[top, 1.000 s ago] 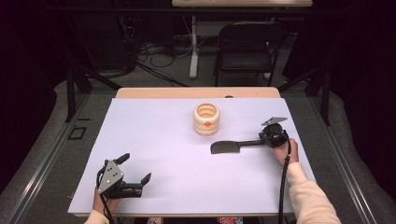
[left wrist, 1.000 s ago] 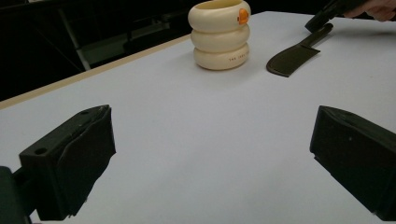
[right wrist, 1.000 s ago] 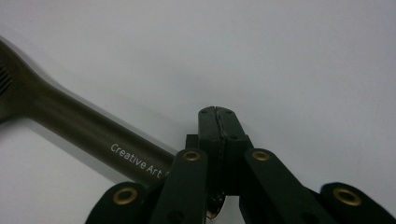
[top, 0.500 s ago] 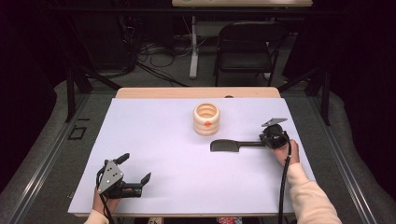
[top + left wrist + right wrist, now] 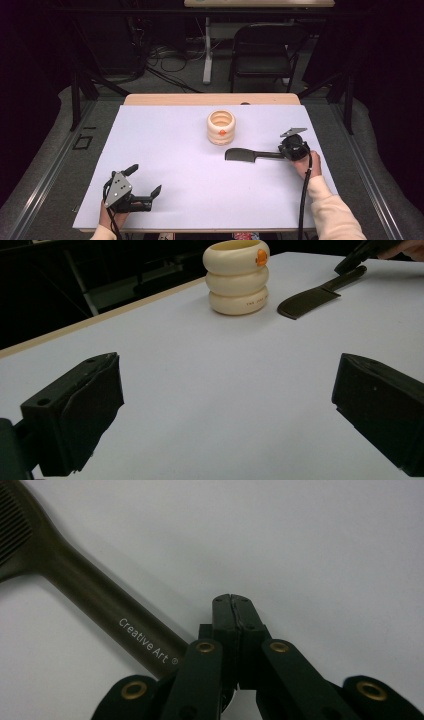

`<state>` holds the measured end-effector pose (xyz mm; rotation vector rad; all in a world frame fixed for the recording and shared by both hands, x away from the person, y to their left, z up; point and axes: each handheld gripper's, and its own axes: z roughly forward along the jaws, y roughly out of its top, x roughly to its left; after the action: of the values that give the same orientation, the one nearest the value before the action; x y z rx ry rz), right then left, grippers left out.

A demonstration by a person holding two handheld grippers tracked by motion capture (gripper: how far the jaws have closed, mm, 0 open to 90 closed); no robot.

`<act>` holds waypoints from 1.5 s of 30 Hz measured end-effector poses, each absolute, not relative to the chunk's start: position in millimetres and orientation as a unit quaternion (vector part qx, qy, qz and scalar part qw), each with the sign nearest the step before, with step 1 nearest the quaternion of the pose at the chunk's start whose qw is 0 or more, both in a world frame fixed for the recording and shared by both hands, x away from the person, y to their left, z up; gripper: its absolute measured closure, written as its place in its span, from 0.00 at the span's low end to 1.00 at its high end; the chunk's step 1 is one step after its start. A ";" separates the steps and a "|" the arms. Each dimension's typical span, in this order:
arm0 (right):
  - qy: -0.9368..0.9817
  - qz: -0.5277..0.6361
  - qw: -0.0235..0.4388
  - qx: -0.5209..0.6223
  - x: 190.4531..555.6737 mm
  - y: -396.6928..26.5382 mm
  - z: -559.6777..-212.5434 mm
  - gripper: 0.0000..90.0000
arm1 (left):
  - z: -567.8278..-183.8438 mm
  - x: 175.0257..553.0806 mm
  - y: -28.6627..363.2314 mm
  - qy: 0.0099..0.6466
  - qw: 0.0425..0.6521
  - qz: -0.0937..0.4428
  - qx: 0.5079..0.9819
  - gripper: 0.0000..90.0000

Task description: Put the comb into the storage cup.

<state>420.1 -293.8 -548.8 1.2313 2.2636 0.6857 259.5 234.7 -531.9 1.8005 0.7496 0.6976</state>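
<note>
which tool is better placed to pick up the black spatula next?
Right, probably. The right tool sits at the black spatula handle's end, jaws shut beside it rather than on it, so it must open first. The left tool is open but lies at the table's near edge, far from the spatula.

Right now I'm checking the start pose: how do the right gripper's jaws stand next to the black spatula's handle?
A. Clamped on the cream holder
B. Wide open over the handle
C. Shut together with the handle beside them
C: in the right gripper view the right gripper has its jaws pressed together, with the spatula handle lying beside them, not between.
</note>
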 end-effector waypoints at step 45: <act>0.832 0.235 0.217 0.454 411.2 -296.1 -545.1 0.97 | -531.7 259.6 235.0 0.312 0.511 0.290 0.747 0.00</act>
<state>411.2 -296.1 -545.1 1.2571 2.3044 0.6522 259.6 235.0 -531.7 1.7980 0.7507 0.6984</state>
